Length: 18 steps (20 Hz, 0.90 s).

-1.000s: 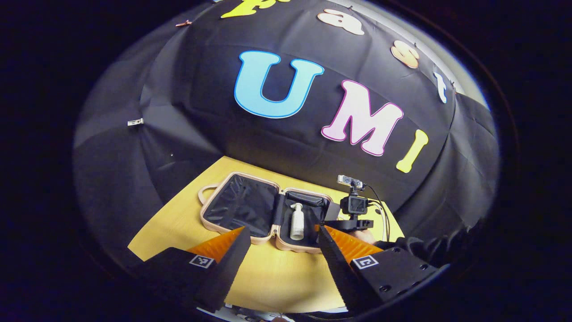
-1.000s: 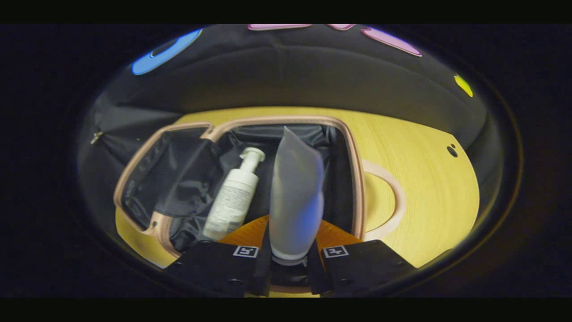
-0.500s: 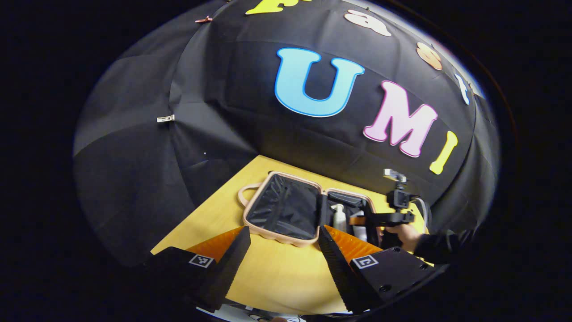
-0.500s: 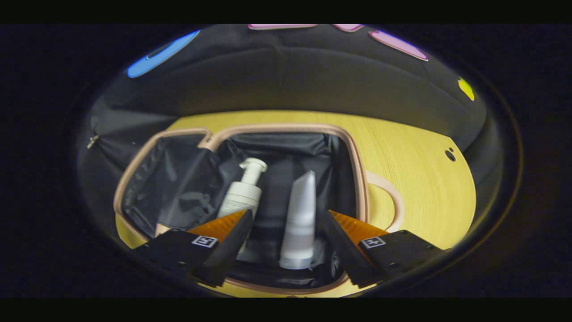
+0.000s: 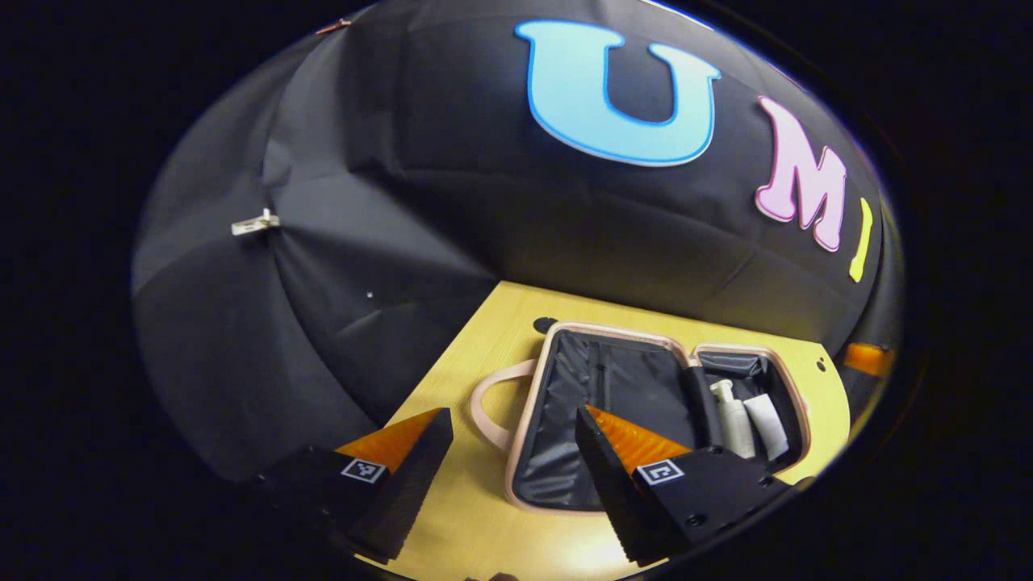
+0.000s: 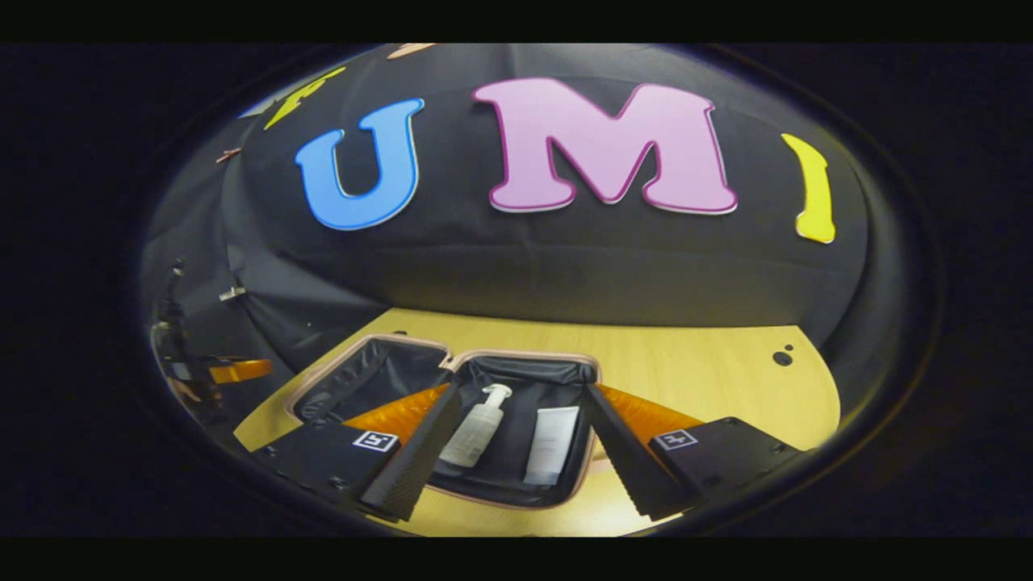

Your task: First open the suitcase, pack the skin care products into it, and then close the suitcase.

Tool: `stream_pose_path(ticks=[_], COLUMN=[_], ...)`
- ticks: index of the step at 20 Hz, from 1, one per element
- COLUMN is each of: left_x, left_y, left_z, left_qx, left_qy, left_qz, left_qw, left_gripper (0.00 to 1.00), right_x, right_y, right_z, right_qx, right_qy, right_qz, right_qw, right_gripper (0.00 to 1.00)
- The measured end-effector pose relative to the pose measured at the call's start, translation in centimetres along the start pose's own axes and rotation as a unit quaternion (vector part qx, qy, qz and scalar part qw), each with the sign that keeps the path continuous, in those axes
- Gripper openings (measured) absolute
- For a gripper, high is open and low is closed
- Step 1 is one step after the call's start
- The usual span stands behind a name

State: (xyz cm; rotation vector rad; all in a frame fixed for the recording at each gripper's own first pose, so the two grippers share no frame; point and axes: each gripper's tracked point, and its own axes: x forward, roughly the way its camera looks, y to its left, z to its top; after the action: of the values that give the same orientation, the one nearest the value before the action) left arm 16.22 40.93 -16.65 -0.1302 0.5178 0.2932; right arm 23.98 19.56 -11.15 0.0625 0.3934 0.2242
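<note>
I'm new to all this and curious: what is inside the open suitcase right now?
In one half of the suitcase lie a pump bottle and a tube, side by side. The other half shows dark lining; gripper fingers cover part of it.

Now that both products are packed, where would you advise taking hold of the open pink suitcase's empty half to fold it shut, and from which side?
Grip the free outer rim of the empty half of the pink suitcase, beside its loop handle, coming from the side away from the hinge. That edge probably gives the best leverage over the white pump bottle and white tube. The left hand-held gripper is open nearby.
</note>
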Motion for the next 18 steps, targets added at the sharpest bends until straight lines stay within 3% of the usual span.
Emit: stream_pose_path(ticks=[4, 9, 11, 15, 17, 18], left_x=[6.2, 12.1, 13.1, 14.4, 14.7, 14.7], left_y=[3.4, 5.8, 5.6, 6.2, 5.8, 5.5], left_z=[-0.5, -1.8, -4.0, -5.0, -5.2, -5.6], left_qx=[0.011, -0.041, -0.040, -0.018, -0.041, -0.053], left_qy=[0.023, 0.063, 0.114, 0.143, 0.155, 0.167], left_qz=[0.021, 0.012, 0.006, 0.022, 0.012, 0.007], left_qw=[0.999, 0.997, 0.993, 0.989, 0.987, 0.984], left_gripper=[0.96, 0.97, 0.93, 0.79, 0.72, 0.62], right_x=[-3.2, -8.1, -9.6, -10.0, -9.5, -9.3], right_y=[-1.5, -4.0, -4.5, -6.5, -6.1, -6.0], right_z=[1.6, 0.0, -2.4, -7.2, -7.8, -7.5], right_qx=[-0.031, -0.078, -0.078, -0.088, -0.071, -0.062], right_qy=[-0.031, -0.050, -0.030, 0.024, 0.031, 0.026], right_qz=[0.003, -0.023, -0.030, -0.039, -0.035, -0.035], right_qw=[0.999, 0.995, 0.996, 0.995, 0.996, 0.997], right_gripper=[0.98, 0.98, 0.98, 0.99, 0.99, 0.99])
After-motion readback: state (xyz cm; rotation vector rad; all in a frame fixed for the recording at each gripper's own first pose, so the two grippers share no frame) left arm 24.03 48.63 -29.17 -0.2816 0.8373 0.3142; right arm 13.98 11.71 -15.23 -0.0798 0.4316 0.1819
